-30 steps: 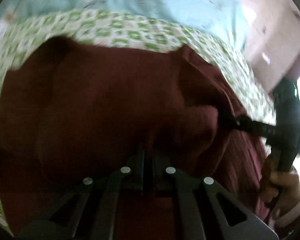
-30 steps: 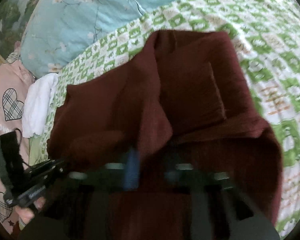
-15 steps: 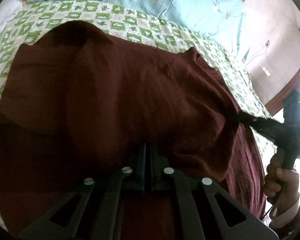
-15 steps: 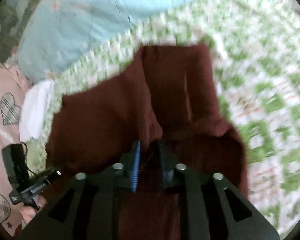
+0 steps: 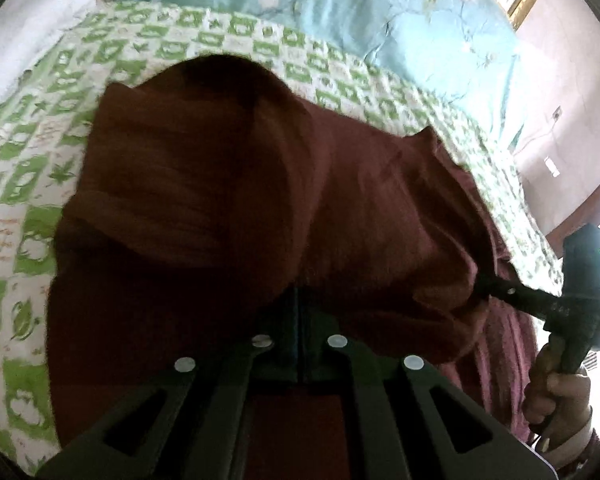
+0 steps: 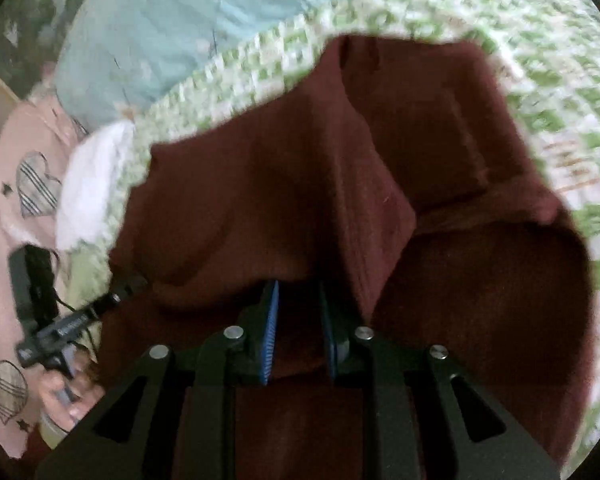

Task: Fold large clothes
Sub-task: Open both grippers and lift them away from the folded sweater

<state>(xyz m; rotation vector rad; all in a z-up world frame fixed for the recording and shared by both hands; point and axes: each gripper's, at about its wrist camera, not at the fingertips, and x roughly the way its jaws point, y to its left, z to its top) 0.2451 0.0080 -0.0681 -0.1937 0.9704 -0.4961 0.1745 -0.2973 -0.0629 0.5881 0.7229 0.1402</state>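
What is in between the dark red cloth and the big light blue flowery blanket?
A strip of green-and-white checked bedsheet lies between the dark red cloth and the light blue flowery blanket; the left wrist view shows it most clearly.

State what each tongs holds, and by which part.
Left tongs: shut on a fold of the maroon garment. Right tongs: just opened; cloth lies between them, seemingly ungripped.

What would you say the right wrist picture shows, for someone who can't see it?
A dark red garment lies folded over on a green-and-white checked bedsheet. The right gripper has just been opening its jaws, with cloth between them.
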